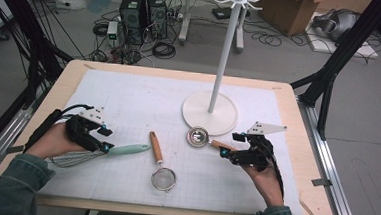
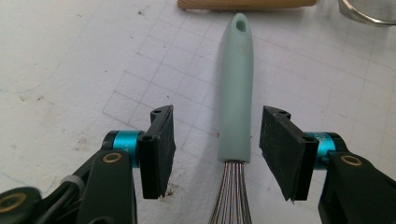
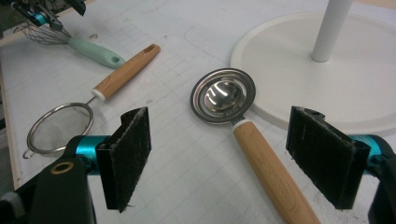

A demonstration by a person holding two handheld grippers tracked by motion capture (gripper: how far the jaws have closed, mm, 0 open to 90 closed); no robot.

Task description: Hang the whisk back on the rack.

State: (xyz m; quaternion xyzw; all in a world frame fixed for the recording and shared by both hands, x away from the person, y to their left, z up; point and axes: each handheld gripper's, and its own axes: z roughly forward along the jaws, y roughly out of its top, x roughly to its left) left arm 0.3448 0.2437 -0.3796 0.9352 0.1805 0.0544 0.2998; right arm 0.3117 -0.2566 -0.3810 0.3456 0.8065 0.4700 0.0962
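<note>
A whisk with a mint-green handle (image 2: 236,88) and wire loops (image 1: 72,158) lies on the white gridded mat (image 1: 144,99). My left gripper (image 2: 217,149) straddles the handle's wire end. Both pads stand off it, the right one only slightly, so the gripper is open (image 1: 109,139). A metal measuring scoop (image 3: 224,95) with a wooden handle (image 3: 268,168) lies by the base of a stand. My right gripper (image 3: 229,156) is wide open with that handle between its jaws, touching neither pad (image 1: 229,145).
A small strainer (image 1: 164,178) with a wooden handle (image 1: 156,146) lies mid-mat between the two grippers. The white hook stand (image 1: 224,54) rises from a round base (image 1: 209,112) behind the scoop. The wooden table edge (image 1: 318,195) runs close on the right.
</note>
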